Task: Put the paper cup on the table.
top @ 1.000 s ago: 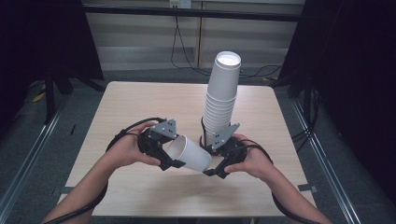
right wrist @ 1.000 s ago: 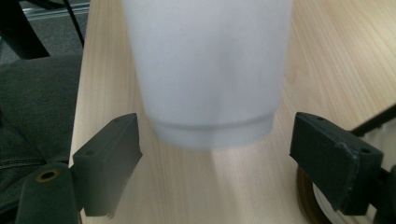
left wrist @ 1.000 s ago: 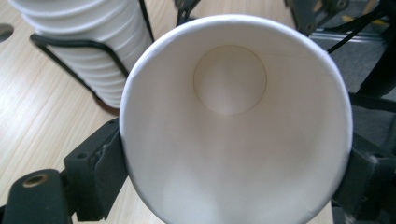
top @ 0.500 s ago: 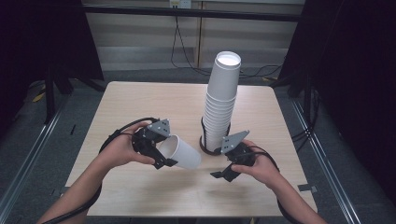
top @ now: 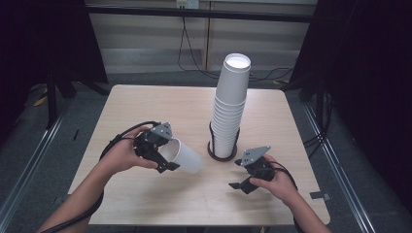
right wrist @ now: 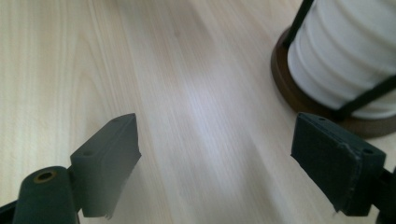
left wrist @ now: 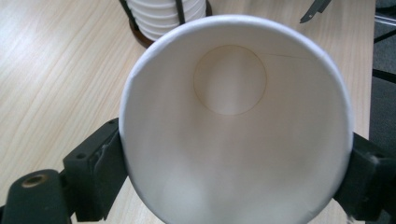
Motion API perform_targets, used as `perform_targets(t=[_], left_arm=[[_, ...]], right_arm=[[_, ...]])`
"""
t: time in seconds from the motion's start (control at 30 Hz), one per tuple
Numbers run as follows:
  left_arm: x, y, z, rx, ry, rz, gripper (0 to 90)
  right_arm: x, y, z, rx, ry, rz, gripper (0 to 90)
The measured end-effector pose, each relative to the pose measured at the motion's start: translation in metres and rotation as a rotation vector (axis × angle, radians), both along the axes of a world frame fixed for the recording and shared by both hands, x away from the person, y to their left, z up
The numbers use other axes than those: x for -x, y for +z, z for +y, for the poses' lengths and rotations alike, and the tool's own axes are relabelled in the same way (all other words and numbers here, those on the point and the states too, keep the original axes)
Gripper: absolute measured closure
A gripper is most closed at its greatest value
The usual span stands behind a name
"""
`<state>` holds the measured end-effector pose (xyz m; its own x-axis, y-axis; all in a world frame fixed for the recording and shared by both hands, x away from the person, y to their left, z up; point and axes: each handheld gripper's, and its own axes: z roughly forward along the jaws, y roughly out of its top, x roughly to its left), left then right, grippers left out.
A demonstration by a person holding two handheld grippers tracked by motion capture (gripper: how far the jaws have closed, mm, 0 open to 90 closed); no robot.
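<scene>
A single white paper cup (top: 182, 156) lies on its side in my left gripper (top: 164, 154), which is shut on the cup near its rim. The left gripper view looks straight into the cup (left wrist: 236, 130), its round bottom facing away. A tall stack of white cups (top: 229, 109) stands in a dark wire holder (top: 221, 153) at the table's middle. My right gripper (top: 240, 174) is open over bare wood to the right of the holder, nothing between its jaws. In the right gripper view the stack (right wrist: 348, 56) and holder base (right wrist: 299, 95) sit at upper right.
The wooden table (top: 160, 104) has free room at the left, back and front. Black cables trail from both grippers. The floor and dark frame rails surround the table; a power cord hangs at the back wall.
My right gripper let go of the cup, opened and pulled back to the right. My left gripper carried the cup a little to the left, away from the stack.
</scene>
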<state>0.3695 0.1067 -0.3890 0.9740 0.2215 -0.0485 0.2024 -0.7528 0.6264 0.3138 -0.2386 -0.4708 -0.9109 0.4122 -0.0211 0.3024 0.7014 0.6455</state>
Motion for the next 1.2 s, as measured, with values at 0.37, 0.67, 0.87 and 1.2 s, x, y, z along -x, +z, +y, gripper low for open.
perform_targets(t=[0.37, 0.67, 0.87, 1.2], left_arm=[[-0.011, -0.005, 0.008, -0.043, 0.065, 0.012, 11.4], [-0.017, -0.008, 0.013, -0.065, 0.097, 0.012, 11.2], [-0.020, -0.010, 0.013, -0.059, 0.127, 0.016, 11.0], [-0.026, -0.013, 0.017, -0.070, 0.160, 0.017, 10.7]], right_arm=[[0.003, -0.017, -0.015, -0.006, -0.078, -0.041, 14.8], [0.005, -0.024, -0.021, -0.007, -0.110, -0.040, 14.2], [0.006, -0.027, -0.024, -0.035, -0.128, -0.041, 13.5], [0.008, -0.032, -0.030, -0.087, -0.175, -0.021, 12.9]])
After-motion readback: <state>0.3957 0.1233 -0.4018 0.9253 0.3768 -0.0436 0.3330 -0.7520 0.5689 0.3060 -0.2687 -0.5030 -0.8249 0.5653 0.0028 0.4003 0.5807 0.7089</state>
